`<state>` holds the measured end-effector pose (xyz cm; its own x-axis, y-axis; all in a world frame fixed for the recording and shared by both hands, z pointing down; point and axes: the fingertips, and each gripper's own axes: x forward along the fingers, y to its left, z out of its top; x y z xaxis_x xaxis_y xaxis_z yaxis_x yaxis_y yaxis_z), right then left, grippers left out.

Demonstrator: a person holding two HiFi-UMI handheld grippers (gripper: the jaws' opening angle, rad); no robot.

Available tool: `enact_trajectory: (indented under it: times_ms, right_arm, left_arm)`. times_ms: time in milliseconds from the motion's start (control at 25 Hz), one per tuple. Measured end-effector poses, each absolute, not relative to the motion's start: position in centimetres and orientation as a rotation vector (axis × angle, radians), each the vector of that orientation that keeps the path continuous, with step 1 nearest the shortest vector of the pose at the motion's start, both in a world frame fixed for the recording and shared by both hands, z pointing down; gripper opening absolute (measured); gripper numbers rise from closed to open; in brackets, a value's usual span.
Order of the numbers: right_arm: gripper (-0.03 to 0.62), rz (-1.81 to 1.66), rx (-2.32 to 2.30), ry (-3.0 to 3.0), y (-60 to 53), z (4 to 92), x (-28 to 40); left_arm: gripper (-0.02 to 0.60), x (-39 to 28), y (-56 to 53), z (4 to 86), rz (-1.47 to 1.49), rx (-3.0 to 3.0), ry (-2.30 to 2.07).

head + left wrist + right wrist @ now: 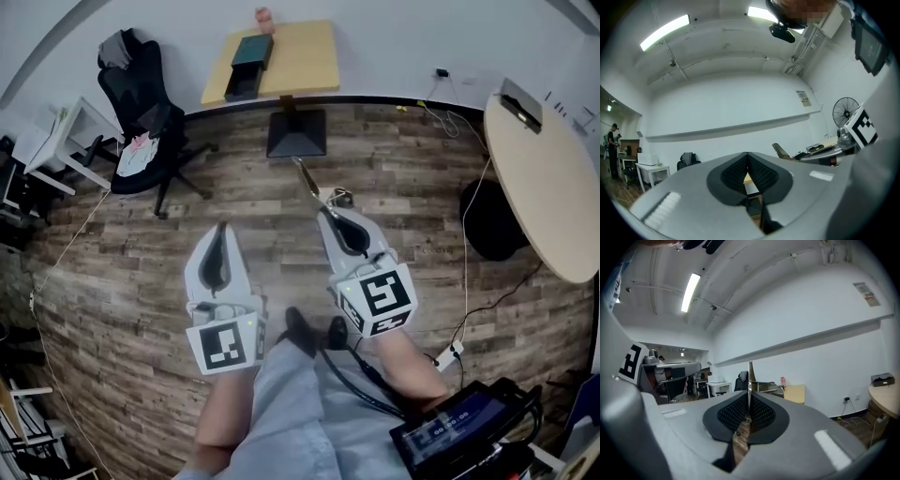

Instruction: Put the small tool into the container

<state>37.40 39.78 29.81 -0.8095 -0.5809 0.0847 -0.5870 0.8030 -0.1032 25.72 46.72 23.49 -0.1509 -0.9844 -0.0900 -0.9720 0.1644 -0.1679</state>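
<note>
Right gripper view: the right claw [749, 397] is clenched on the small tool [750, 376], a thin metal strip poking out past the tips, level above the wooden floor [422, 187]. The left claw [747, 157] alongside is closed on nothing. Well ahead, the dark container [248, 66] sits at the yellow tabletop's [305, 56] left edge.

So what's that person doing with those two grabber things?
A person stands on a wooden floor with a gripper in each hand, both pointing forward. The right gripper is shut on a thin metal tool that sticks out past its tips. The left gripper is shut with nothing in it. The dark container sits on a small yellow table ahead. The tool is not in it yet.
</note>
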Motion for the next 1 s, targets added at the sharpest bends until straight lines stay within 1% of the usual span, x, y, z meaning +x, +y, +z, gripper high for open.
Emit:
enact_trajectory:
  times_ms: [120, 400, 760, 1000]
  right_arm:
    - [0.003, 0.2, 0.951, -2.924, 38.7, 30.2, 36.7]
    - [0.004, 0.223, 0.93, -2.891, 35.8, 32.2, 32.4]
    - [0.003, 0.206, 0.889, -2.883, 29.5, 31.9, 22.3]
    - [0.004, 0.167, 0.866, -2.905, 26.4, 30.2, 15.2]
  left_arm:
    - [0.008, 24.3, 46.4, 24.3, -0.126, -1.903, 2.281]
    - [0.008, 19.7, 44.1, 26.0, -0.113, -1.887, 2.326]
    - [0.008, 10.9, 38.3, 27.0, -0.035, -1.917, 2.367]
    - [0.008, 4.0, 34.2, 25.0, 0.04, -1.905, 2.334]
